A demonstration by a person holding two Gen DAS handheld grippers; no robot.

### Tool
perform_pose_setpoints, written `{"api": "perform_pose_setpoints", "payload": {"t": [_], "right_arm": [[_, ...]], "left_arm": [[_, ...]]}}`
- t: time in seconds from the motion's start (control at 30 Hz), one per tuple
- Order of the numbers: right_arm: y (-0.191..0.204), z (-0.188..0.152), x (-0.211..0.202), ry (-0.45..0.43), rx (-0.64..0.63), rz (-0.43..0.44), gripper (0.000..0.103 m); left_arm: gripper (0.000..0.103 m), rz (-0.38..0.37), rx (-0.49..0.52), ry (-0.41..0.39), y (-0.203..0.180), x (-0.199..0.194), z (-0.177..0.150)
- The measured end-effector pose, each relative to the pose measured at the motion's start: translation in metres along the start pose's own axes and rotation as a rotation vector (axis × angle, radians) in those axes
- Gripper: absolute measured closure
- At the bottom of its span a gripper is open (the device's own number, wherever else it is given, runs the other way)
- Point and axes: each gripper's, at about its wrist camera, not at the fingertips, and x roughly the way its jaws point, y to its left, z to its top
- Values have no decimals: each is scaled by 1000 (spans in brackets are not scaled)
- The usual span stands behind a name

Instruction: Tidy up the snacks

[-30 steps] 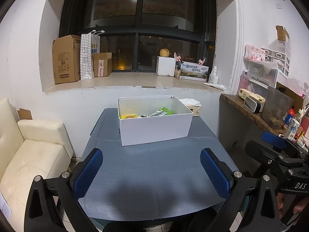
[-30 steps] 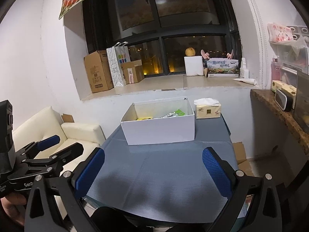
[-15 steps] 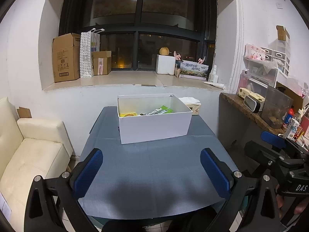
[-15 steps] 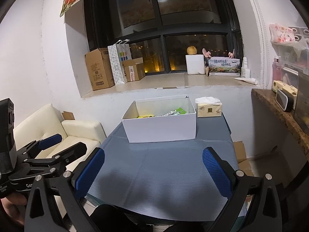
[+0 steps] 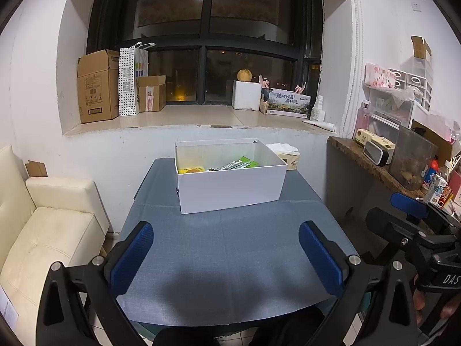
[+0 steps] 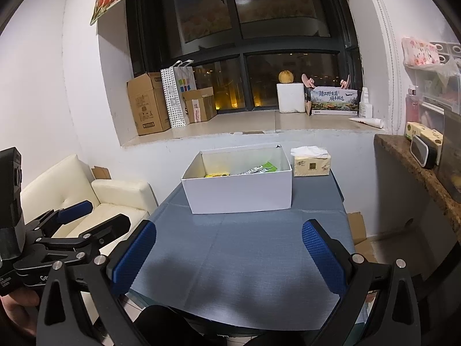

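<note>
A white open box [image 5: 230, 186] stands at the far side of the blue-grey table [image 5: 224, 259]; it also shows in the right wrist view [image 6: 239, 193]. Inside lie a yellow snack packet [image 5: 190, 170] and green snack packets [image 5: 240, 163], seen also in the right wrist view [image 6: 260, 168]. My left gripper [image 5: 226, 252] is open and empty above the table's near edge. My right gripper [image 6: 229, 252] is open and empty, to the right of the left one, and shows at the left view's right edge [image 5: 409, 204].
A tissue pack [image 6: 311, 165] sits right of the box. A cream sofa [image 5: 43, 230] stands left of the table. A stone counter [image 5: 374, 167] with clutter is on the right. The window sill [image 5: 187, 118] holds cardboard boxes and a bag.
Both grippers have drawn back slightly and risen a little; the box looks marginally higher and farther in the views. Both stay open and empty.
</note>
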Motion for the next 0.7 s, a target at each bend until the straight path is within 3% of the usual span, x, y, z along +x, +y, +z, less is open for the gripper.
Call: {"api": "perform_pose_setpoints", "payload": {"t": [0.7], "right_arm": [[-2,0,-2,0,-3,6,0]], "left_arm": [[0,5,-3,-1,1,-2,0]]}}
